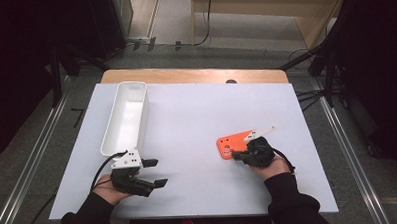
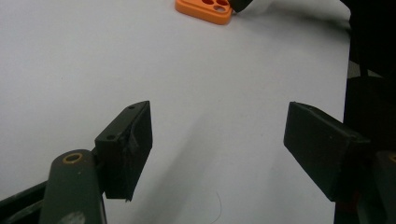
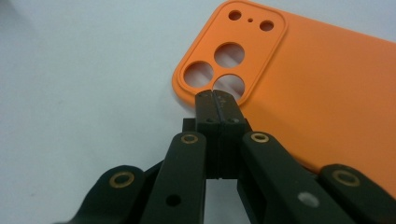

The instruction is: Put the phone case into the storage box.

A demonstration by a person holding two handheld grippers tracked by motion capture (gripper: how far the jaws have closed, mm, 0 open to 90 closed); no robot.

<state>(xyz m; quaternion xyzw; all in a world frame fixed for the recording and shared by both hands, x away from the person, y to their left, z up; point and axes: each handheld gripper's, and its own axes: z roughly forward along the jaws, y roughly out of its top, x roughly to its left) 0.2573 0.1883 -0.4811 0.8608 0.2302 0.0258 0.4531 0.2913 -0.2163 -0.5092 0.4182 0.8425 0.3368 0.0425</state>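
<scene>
Orange phone case (image 1: pixel 232 144) lies flat on the white table (image 1: pixel 196 117), at about four o'clock from the table's middle, camera cutouts toward the person. The right gripper (image 1: pixel 236 154) sits at the case's near edge with its jaws pressed together; in the right gripper view the closed tips (image 3: pixel 216 103) meet right at the rim of the camera cutout, and whether they pinch that rim or merely touch it I cannot tell. My guess is that the thin lip there gives the best purchase on something lying so flat. The left gripper (image 1: pixel 155 172) rests at about seven o'clock, jaws spread wide and holding nothing, bare table between them in its own view (image 2: pixel 217 154); it looks parked, ready to help. A long white bin (image 1: pixel 125 117) stands at about nine to ten o'clock, its open mouth up and its near end just beside the left gripper, a likely place for the case. Between case and bin the surface is bare, so a sweep leftward meets no obstacle; the table's near edge is close behind both hands.
</scene>
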